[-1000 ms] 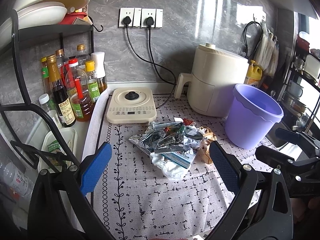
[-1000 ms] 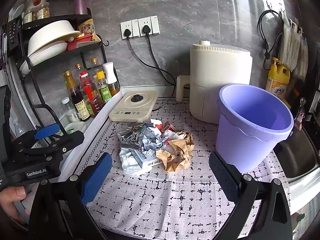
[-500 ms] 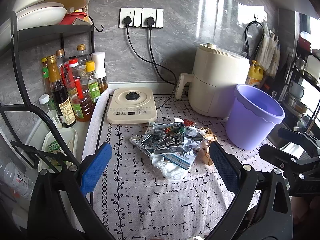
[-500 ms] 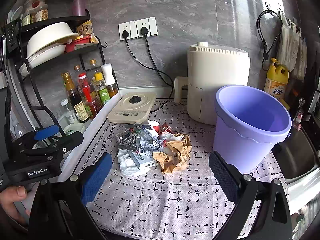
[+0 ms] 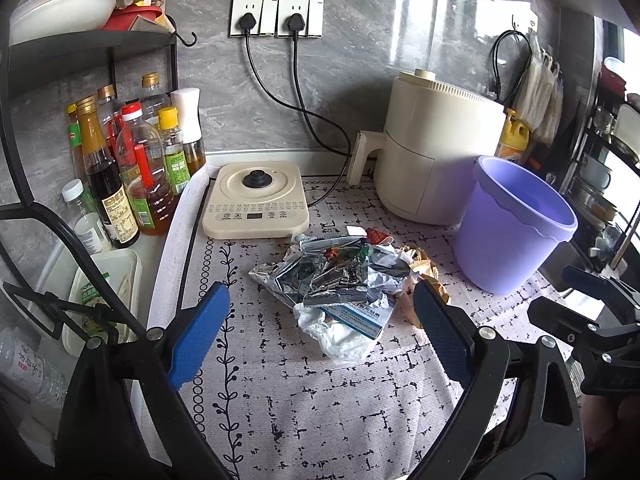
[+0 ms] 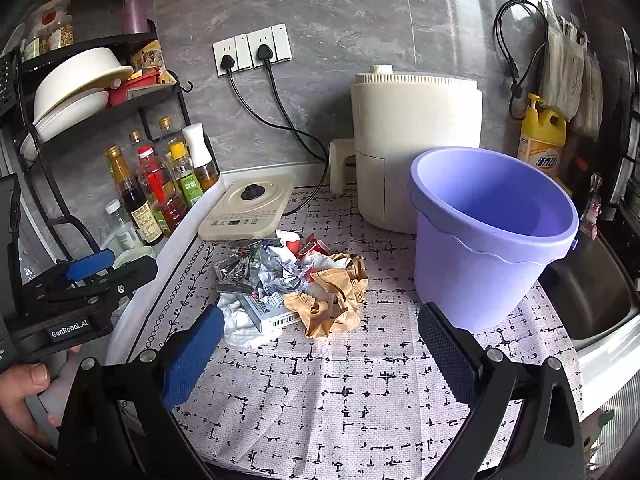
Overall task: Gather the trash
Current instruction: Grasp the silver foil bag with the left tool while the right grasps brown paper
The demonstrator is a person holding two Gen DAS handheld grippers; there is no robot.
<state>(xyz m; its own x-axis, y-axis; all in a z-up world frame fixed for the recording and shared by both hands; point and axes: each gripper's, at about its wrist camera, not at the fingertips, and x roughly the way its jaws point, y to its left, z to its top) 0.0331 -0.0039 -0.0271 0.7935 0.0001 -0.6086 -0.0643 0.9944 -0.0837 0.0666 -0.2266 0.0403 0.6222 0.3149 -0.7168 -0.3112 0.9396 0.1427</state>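
A pile of trash (image 5: 344, 280) lies on the patterned mat: silver foil wrappers, a white tissue, a small blue-and-white box and crumpled brown paper (image 6: 334, 300). The pile also shows in the right wrist view (image 6: 280, 280). An empty purple bucket (image 5: 516, 224) stands right of the pile; it also shows in the right wrist view (image 6: 492, 236). My left gripper (image 5: 320, 336) is open and empty, just in front of the pile. My right gripper (image 6: 320, 352) is open and empty, in front of the pile and bucket.
A cream induction cooker (image 5: 256, 200) sits behind the pile and a cream air fryer (image 5: 436, 148) behind the bucket, both plugged into wall sockets. Sauce bottles (image 5: 132, 164) and a black dish rack (image 6: 80, 92) stand left. A sink (image 6: 596, 292) lies right.
Both grippers have moved a little closer to the trash pile, still open. The right view has shifted slightly right, so the pile sits further left in it.
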